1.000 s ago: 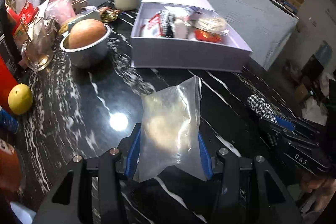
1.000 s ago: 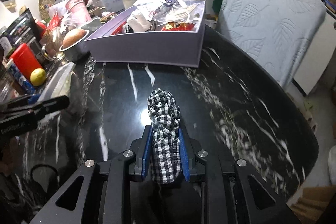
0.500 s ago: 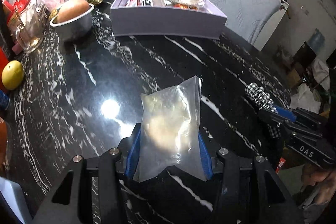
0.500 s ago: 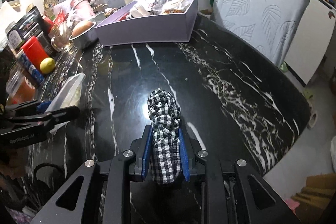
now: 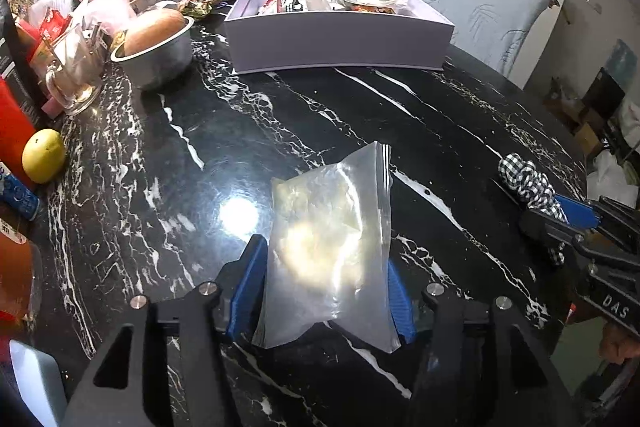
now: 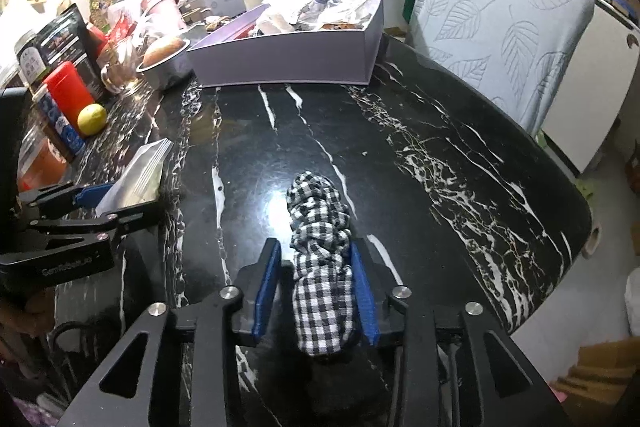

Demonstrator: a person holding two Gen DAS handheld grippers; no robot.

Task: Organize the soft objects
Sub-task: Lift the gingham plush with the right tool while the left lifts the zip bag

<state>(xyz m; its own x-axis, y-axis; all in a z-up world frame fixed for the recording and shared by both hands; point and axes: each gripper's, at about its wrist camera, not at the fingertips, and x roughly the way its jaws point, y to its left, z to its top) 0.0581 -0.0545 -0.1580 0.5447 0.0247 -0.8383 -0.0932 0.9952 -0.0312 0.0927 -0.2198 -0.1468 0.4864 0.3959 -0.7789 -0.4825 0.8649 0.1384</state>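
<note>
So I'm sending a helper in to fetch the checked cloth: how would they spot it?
Find the black marble table with the lilac box at its far end. Near the front edge, the checked cloth lies between the right gripper's blue pads, a twisted black-and-white gingham roll; the clear plastic bag beside it is see-through.

The left claw (image 5: 326, 281) points steeply down toward the dark surface (image 5: 248, 131), its blue-padded fingers (image 5: 250, 279) having just been opening; a clear plastic bag (image 5: 328, 251) lies between them, and whether the pads touch its edges cannot be told. The right claw (image 6: 316, 287) tilts down likewise, its jaws having just been opening too, with a gap visible between the left blue pad (image 6: 266, 291) and the checked cloth roll (image 6: 320, 267) between them. A hand (image 5: 618, 345) grips the right claw's handle.
</note>
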